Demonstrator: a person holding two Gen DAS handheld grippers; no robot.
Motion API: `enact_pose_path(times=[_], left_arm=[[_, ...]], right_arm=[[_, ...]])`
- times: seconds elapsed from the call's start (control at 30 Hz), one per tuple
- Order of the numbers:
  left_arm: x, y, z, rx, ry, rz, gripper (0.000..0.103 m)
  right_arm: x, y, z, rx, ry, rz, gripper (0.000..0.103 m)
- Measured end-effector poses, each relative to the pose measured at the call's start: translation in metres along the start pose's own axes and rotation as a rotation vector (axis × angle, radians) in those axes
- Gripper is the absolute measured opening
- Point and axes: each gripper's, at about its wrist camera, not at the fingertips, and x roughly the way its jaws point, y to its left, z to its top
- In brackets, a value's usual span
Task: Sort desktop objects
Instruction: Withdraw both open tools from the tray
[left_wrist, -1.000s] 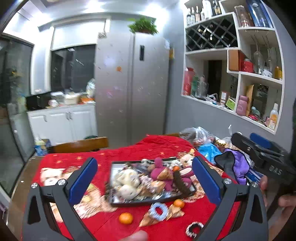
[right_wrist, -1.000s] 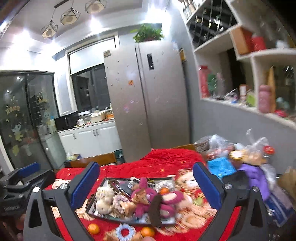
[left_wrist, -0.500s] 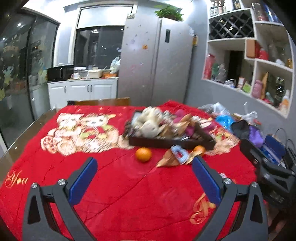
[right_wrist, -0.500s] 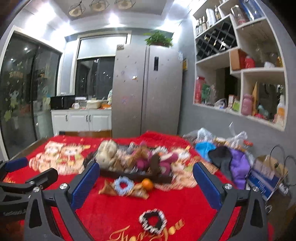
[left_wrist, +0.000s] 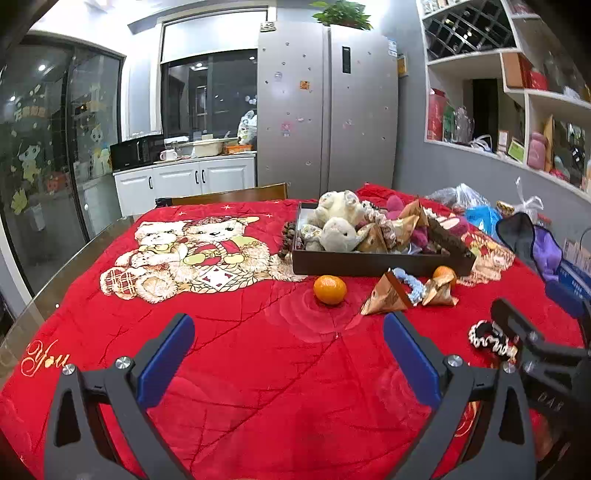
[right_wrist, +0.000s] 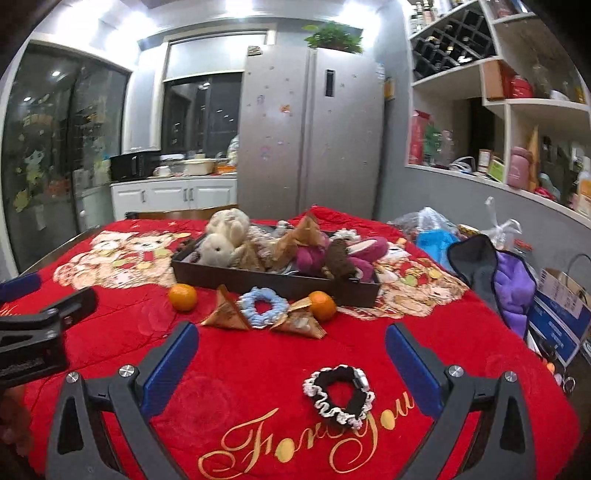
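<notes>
now, left gripper (left_wrist: 288, 354): wide open, holding nothing, over bare red cloth (left_wrist: 258, 369)
right gripper (right_wrist: 291, 360): wide open, empty, above the cloth
black scrunchie (right_wrist: 340, 395): flat on the cloth between the right gripper's fingers
tray (right_wrist: 273, 282): dark, heaped with soft toys (right_wrist: 221, 240), near the far side
oranges: one (right_wrist: 183, 297) left, one (right_wrist: 322, 305) right, just in front of the tray
blue scrunchie (right_wrist: 263, 307): between two brown paper cones (right_wrist: 225, 314)

The red tablecloth (right_wrist: 258, 369) reads "For You" in gold script along its near edge. The left wrist view shows only "You" at its near left corner.
</notes>
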Motion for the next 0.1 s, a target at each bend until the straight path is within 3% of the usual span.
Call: enact_pose_path(times=[0.1], left_arm=[[0.0016,-0.0031,-0.0039,0.026,0.003,0.026,0.103]], right_arm=[[0.0007,-0.0034,-0.0042,0.028,-0.015,0.0,0.103]])
